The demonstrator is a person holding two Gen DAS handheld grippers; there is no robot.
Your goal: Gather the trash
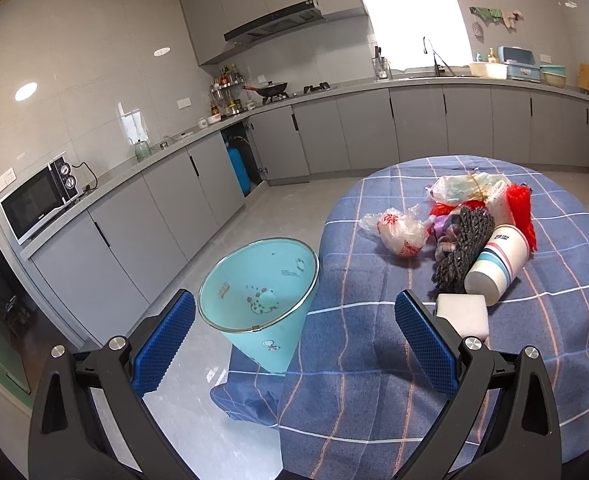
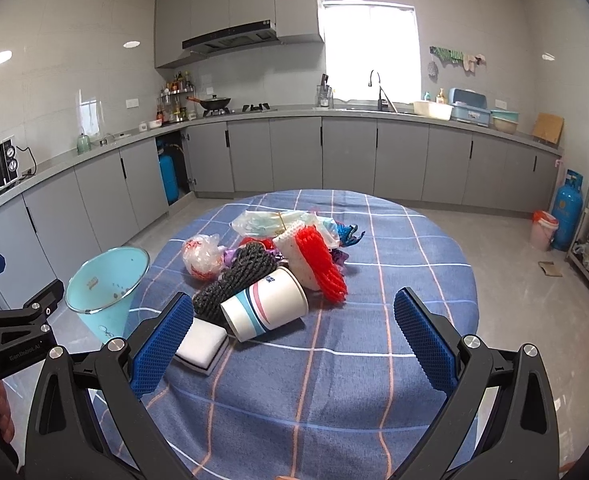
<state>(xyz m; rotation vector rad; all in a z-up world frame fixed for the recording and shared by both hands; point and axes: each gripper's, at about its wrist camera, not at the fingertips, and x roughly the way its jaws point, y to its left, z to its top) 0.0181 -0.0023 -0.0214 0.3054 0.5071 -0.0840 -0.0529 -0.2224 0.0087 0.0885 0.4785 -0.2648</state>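
Your right gripper (image 2: 292,320) hangs wide open over the checked worktop (image 2: 394,280), empty, just short of the tipped striped paper cup (image 2: 264,306) fronting the trash heap. Your left gripper (image 1: 294,326), also spread and empty, hovers level beside the teal bin (image 1: 260,292) at the worktop's edge.

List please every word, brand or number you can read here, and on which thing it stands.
"GenRobot.AI": on the left gripper body, right wrist view.
Paper cup: dark print, too blurred.
Bin: orange mark and small print, too small.
Microwave: brand unreadable.
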